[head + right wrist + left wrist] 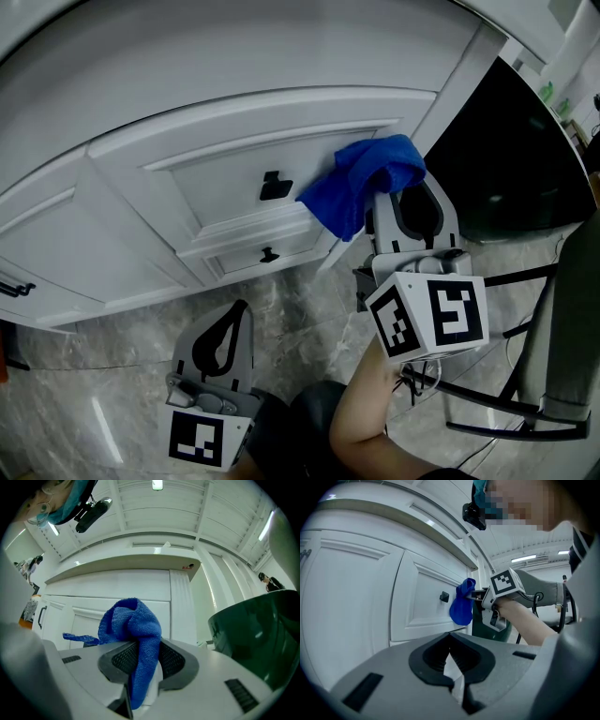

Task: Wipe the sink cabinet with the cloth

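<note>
holding the blue cloth [136, 625] in my right gripper [405, 202], i have both jaws clamped on it: one part of the cloth hangs down between the black pads and the rest bunches up over the jaw tips. in the head view the cloth lies against the white sink cabinet [141, 216], at the right edge of the raised door panel, just beside the black square knob [275, 186] and above a smaller black knob [269, 254]. my left gripper [236, 314] is lower and well apart from the cloth, over the grey marble floor [112, 375]; its jaws are together at the tips and nothing stands between them. it points toward the bottom of the cabinet. a dark green container [262, 630] stands to the right of the cabinet, near my right gripper. a bare forearm [375, 412] shows behind the marker cube of the right gripper.
</note>
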### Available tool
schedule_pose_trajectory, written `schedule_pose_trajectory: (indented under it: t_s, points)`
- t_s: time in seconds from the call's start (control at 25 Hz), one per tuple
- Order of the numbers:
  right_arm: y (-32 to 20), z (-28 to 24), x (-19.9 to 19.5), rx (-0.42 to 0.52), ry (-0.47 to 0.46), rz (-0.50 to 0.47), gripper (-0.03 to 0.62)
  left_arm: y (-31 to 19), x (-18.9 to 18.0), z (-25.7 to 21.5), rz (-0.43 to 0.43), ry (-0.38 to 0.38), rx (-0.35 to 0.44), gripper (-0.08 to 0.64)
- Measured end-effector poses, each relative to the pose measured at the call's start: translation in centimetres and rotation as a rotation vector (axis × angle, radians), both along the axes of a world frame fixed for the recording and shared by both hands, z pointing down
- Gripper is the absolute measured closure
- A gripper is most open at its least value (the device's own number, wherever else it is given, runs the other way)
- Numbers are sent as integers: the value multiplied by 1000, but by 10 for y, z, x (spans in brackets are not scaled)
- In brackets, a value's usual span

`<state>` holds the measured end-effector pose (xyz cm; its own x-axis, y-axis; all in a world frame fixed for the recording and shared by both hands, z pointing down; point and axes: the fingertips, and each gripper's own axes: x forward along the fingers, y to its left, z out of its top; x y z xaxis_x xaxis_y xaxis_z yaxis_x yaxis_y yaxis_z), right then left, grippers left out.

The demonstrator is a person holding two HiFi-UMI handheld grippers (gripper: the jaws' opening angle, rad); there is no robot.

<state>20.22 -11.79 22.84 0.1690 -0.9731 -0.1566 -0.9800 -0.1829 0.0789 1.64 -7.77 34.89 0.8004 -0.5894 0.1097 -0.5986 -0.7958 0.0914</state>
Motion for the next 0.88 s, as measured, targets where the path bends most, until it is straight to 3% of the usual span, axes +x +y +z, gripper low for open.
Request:
schedule_pose_trajectory:
  t_s: [0.36,0.76,0.88]
  points:
    - [4,4,16,18,-20,49,476,1,0,-3,0,1,7,557]
    - [6,5,22,22,22,135,476,4,-2,-6,-9,-7,18,557]
    - [6,5,22,30,30,142,476,2,-1,0,-20,-46,37,557]
